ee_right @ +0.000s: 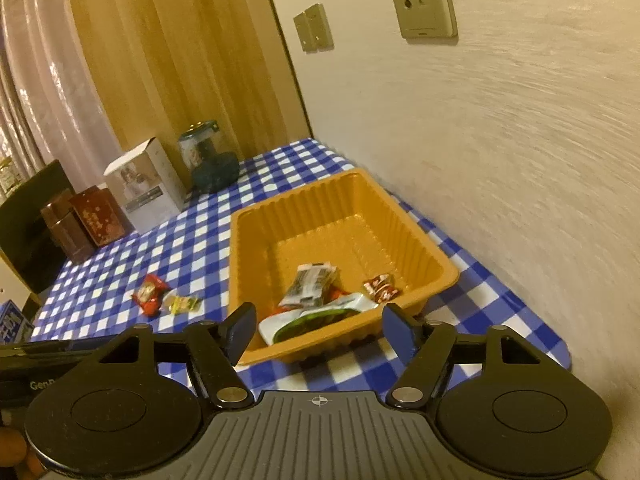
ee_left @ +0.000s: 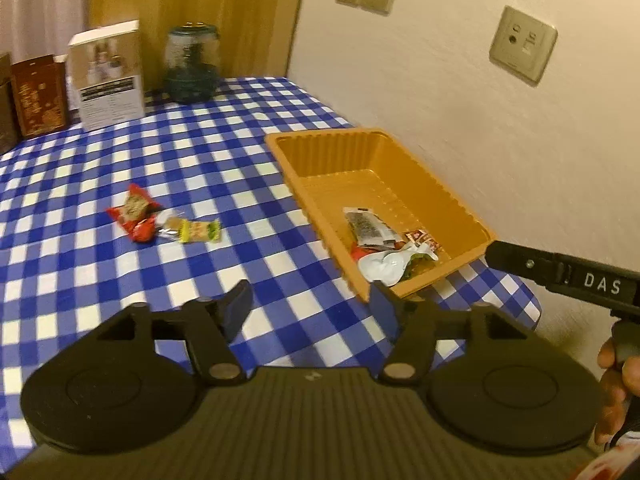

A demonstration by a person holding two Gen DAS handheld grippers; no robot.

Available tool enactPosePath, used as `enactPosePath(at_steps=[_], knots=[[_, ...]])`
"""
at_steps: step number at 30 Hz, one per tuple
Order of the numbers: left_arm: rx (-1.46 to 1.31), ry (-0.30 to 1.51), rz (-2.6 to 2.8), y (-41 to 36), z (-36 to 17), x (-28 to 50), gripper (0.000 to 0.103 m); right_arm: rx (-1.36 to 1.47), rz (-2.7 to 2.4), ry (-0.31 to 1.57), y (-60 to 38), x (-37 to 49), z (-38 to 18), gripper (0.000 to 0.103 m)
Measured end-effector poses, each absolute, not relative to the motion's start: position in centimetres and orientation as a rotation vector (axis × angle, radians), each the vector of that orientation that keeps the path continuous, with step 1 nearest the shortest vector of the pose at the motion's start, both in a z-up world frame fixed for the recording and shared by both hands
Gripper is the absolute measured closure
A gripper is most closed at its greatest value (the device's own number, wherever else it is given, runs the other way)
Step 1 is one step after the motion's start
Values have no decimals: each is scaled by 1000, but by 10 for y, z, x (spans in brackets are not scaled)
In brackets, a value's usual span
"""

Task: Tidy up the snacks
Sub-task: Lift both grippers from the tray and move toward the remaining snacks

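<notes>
Both grippers, left (ee_left: 310,306) and right (ee_right: 318,326), gape wide and empty; red packet (ee_left: 136,216) and yellow-green candy (ee_left: 198,232) lie touching on desk (ee_left: 100,160) left of orange tray (ee_left: 280,144): approach low, pinch one wrapper only.

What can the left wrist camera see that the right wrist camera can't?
Only the left wrist view shows the open left claw, the right tool's black body marked DAS and a hand at the right edge.

Only the right wrist view shows the open right claw, a black screen and a blue carton at the left edge.

Both show the orange tray holding wrapped snacks, the red snack and yellow snack lying on the checked tablecloth, the white box and the glass jar.
</notes>
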State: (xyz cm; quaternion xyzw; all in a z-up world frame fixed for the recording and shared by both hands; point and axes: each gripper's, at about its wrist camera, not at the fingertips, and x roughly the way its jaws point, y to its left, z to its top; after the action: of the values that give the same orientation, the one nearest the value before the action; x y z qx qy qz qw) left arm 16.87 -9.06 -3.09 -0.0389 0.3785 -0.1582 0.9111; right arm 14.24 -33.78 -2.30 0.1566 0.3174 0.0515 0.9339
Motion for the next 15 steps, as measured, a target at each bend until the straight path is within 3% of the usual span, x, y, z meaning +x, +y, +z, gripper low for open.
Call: enactPosePath(at_steps=[5,15], knots=[[-124,753,-277,-72,-23,147,18,323,121,651,-327,130,-17,32],[-122,692,-129,-31,-3,119,7,314,183,649,-297,115,-6,31]])
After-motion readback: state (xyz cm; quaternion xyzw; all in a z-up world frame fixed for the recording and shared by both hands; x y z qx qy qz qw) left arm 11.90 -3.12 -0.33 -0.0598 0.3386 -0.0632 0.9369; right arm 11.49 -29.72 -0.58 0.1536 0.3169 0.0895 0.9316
